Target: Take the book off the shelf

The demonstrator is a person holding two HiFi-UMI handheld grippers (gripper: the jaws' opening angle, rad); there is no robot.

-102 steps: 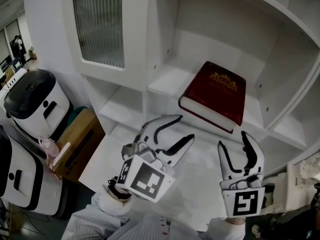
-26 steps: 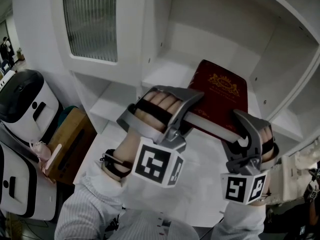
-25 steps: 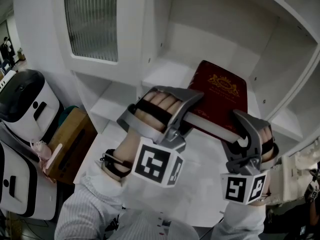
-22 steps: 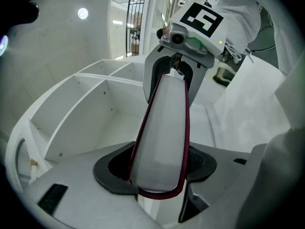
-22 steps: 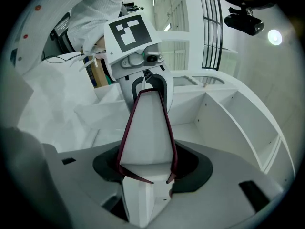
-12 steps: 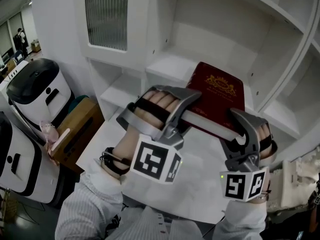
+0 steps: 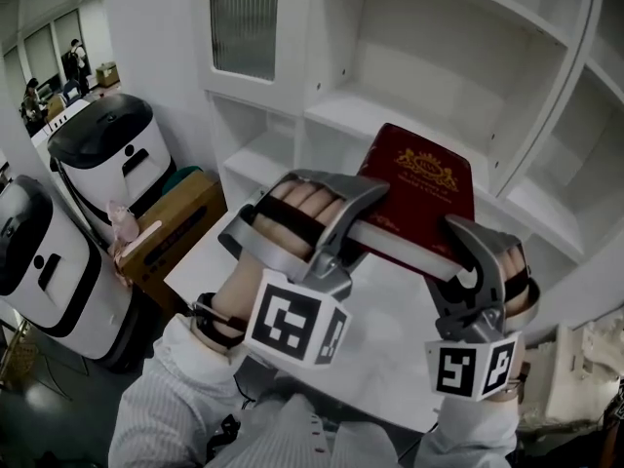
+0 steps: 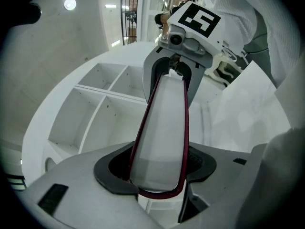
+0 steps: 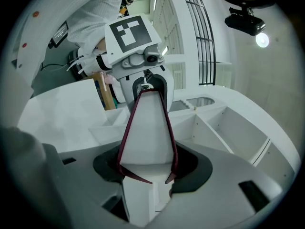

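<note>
White striped sleeves sit nearest, at 6 o'clock in the head view. Just beyond them, each hand's marker cube faces the camera. The left claw is clenched on the book at its near 9 o'clock corner, and the left gripper view shows the white page block wedged between both pads. The right claw grips the near 3 o'clock corner the same way, with the dark red covers pressed against its pads in the right gripper view (each claw's camera looks down the page edge at the other claw).

The book, dark red with a gold crest on its cover, is held flat-side up and tilted, its spine toward 12 o'clock. It is carried only by the 2 claws, above the white table.

Past it, at 12 o'clock, stands the white shelf, with a ribbed glass door at 11 o'clock. Toward 9 o'clock on the floor are a cardboard box and 2 white, black-topped machines.
</note>
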